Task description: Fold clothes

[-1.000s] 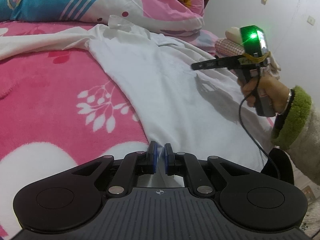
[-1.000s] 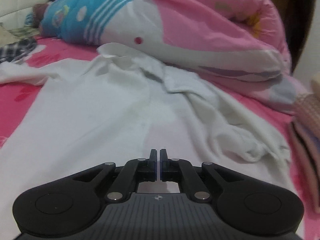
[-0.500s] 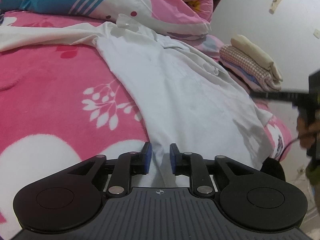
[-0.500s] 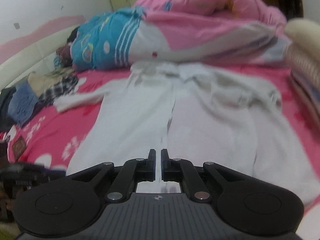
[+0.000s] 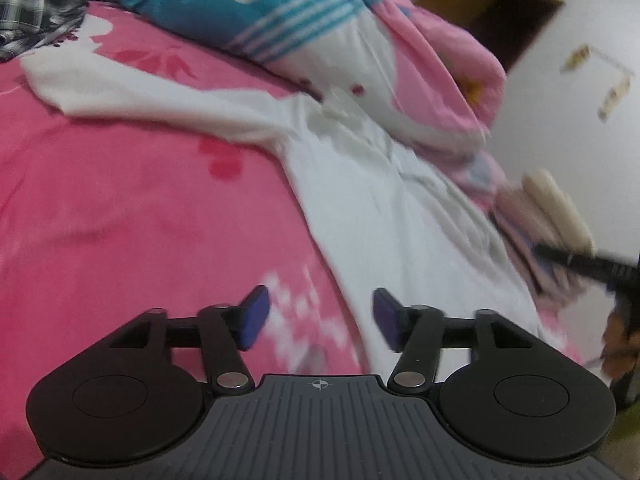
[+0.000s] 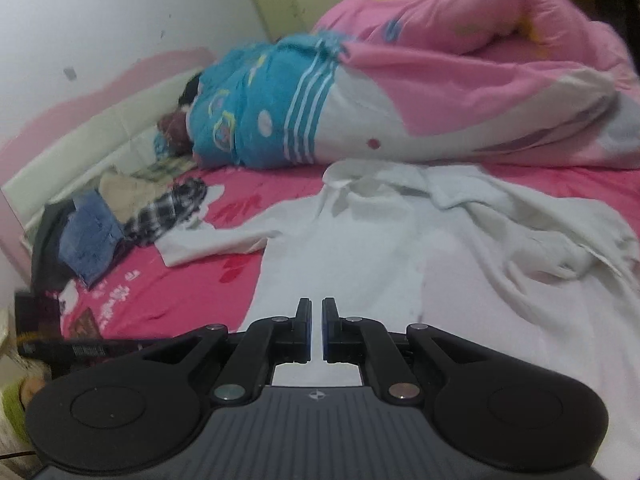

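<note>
Two views split the bed between them. From the left wrist, the left gripper [image 5: 318, 318] hangs with its blue pads [image 5: 254, 316] spread wide and nothing between them, above the seam where the pink blanket [image 5: 120, 208] meets the near edge of the white shirt [image 5: 384, 216]. This view alone shows the folded stack [image 5: 556, 212] at the far right by the wall, and the right gripper's dark, blurred fingers reaching in front of it.

From the right wrist, the right gripper [image 6: 316, 330] sits over the shirt's [image 6: 360, 248] lower body, its fingers drawn to a narrow slit and gripping nothing. Only here do the loose clothes [image 6: 132, 208] piled at the left by the headboard show fully, along with the shirt's whole spread: one sleeve lying out to the left, the other side bunched in wrinkles at the right, the collar toward the rolled quilt [image 6: 460, 80].

Half a second ago the left fingers stood only partly apart over the shirt's hem; they are now far wider and aimed further left, onto blanket. The right gripper's gap is unchanged.
</note>
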